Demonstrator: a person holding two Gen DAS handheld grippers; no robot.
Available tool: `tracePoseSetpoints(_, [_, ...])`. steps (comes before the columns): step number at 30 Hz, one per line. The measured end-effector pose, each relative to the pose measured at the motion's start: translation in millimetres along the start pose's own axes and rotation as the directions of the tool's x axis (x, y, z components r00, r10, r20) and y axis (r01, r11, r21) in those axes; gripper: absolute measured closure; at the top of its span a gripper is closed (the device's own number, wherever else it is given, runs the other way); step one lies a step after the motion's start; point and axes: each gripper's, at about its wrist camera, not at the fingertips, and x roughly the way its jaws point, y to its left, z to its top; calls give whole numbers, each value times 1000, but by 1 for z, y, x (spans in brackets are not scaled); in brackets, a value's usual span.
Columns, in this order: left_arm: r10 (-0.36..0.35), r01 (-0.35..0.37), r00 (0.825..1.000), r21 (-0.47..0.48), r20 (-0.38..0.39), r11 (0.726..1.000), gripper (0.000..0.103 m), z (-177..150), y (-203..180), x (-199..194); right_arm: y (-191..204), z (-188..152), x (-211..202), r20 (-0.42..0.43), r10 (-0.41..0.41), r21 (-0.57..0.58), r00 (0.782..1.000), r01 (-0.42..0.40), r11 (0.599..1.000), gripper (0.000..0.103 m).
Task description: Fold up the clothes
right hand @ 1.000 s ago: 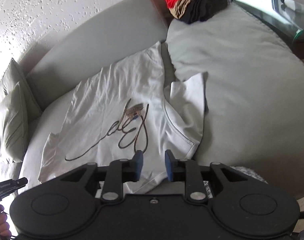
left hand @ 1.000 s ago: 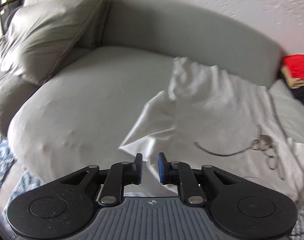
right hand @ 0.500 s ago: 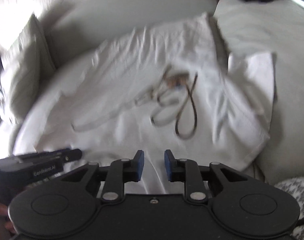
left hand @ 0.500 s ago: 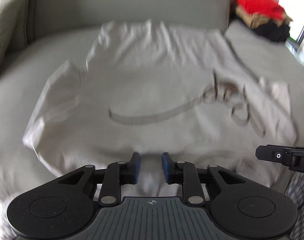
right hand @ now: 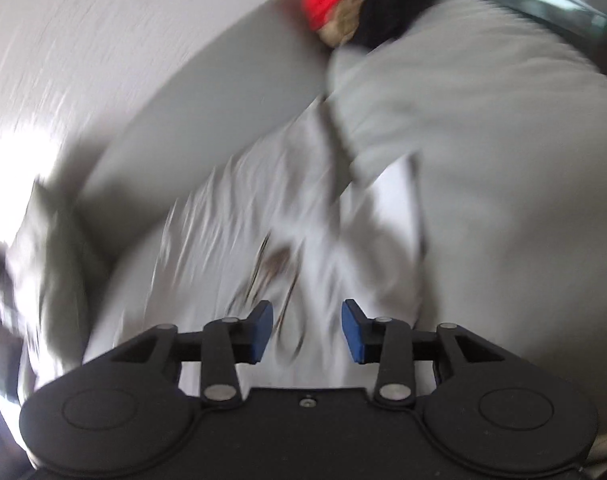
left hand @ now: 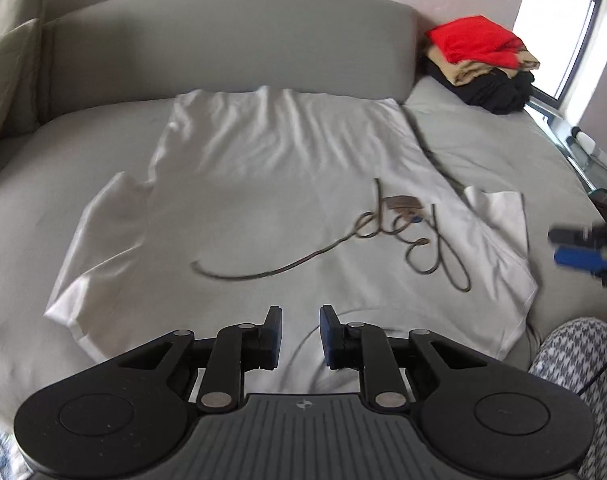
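White T-shirt (left hand: 287, 200) is lying spread flat on the grey sofa (left hand: 483, 152), collar end nearest the cameras, brown script print facing up, one sleeve out to each side. Left hand-held gripper (left hand: 301, 332) is hovering over the collar edge, jaws closing, a narrow gap between them, nothing between the pads. Right hand-held gripper (right hand: 307, 330) is sitting over the print area, jaws opening, empty; view heavily blurred. Stack of folded clothes (left hand: 483, 60), red on top, is resting at the sofa's far right corner.
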Motion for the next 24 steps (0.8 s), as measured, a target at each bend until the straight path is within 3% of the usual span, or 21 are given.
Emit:
tracePoseSetpoints(8, [-41, 37, 991, -41, -124, 998, 84, -9, -8, 41, -58, 53, 36, 57, -63, 205, 996, 50, 977, 67])
tracePoseSetpoints(16, [-45, 40, 990, -44, -131, 998, 83, -11, -5, 42, -77, 74, 84, 17, -55, 192, 998, 51, 980, 71])
tracePoseSetpoints(18, [-46, 40, 990, -46, -132, 998, 83, -11, -4, 42, -69, 76, 93, 10, -71, 154, 997, 69, 986, 80])
tracePoseSetpoints(20, [-48, 41, 990, -52, -133, 998, 82, -11, -3, 42, -66, 75, 95, 18, -107, 130, 994, 104, 986, 101])
tracePoseSetpoints(24, [-49, 41, 990, -59, -132, 997, 82, -12, -2, 42, -54, 67, 66, 126, -156, 65, 980, 149, 987, 101])
